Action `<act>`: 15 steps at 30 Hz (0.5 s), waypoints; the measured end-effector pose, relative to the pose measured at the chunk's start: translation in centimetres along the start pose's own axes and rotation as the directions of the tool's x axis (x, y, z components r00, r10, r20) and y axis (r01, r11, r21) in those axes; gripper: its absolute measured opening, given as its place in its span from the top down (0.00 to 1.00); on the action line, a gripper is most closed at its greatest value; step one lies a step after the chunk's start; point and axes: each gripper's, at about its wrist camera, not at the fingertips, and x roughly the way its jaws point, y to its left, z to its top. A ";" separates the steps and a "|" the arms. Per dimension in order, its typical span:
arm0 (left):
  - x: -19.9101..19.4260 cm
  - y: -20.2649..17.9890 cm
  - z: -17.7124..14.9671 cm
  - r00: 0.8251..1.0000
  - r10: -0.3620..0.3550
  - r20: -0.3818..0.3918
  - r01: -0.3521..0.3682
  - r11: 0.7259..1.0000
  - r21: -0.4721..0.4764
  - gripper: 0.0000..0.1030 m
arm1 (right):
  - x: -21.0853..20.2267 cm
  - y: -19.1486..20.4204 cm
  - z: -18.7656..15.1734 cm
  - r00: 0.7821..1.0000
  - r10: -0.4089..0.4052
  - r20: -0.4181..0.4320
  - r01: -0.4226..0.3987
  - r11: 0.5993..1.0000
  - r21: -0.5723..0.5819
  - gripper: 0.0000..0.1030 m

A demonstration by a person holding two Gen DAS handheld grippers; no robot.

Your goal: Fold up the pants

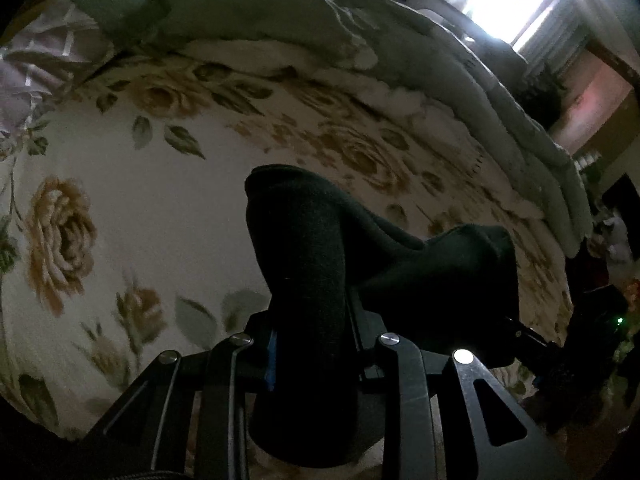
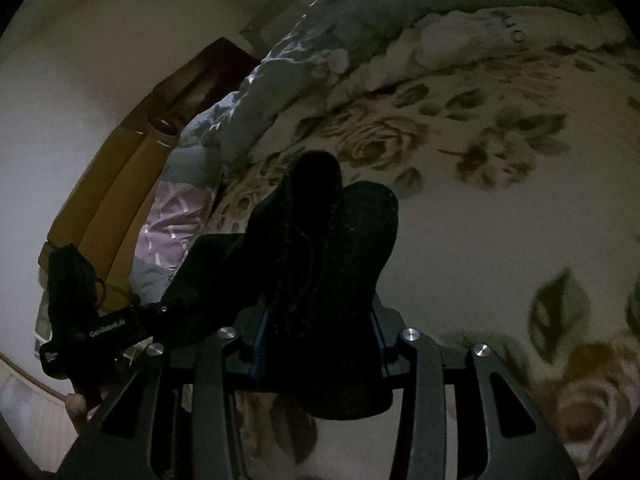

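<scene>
Right claw (image 2: 320,332): jaws closed on a thick bunch of black pants (image 2: 320,248), fabric bulging up between the blue-edged fingers (image 2: 259,340); a band of the pants runs left to the left claw (image 2: 154,310), marked GenRobot.AI; floral bedsheet (image 2: 500,240) beneath; grey-blue quilt (image 2: 288,80) heaped at the bed's far edge; lilac pillow (image 2: 168,224) beside a brown headboard (image 2: 116,196).

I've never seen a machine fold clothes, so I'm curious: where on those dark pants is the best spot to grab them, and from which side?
At the edge of the dark fabric pants, coming from both ends. The cloth is limp, so two spaced grips seem best. The left gripper and right gripper each clamp a bunched fold, and fabric spans between them above the floral bedsheet.
</scene>
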 end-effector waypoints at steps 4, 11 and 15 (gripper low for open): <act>0.7 1.2 1.4 1.000 0.022 0.005 -0.022 1.000 -0.020 0.74 | 2.2 0.7 1.2 1.000 0.001 -0.016 -0.002 0.999 -0.032 0.59; 2.5 1.9 2.4 0.998 0.069 0.013 -0.068 0.998 -0.008 0.74 | 5.5 0.6 2.7 0.999 -0.012 -0.043 0.010 0.998 -0.054 0.59; 3.5 2.4 2.4 0.997 0.079 0.002 -0.079 0.997 -0.009 0.74 | 6.5 0.5 3.0 0.998 -0.029 -0.056 0.025 0.997 -0.073 0.59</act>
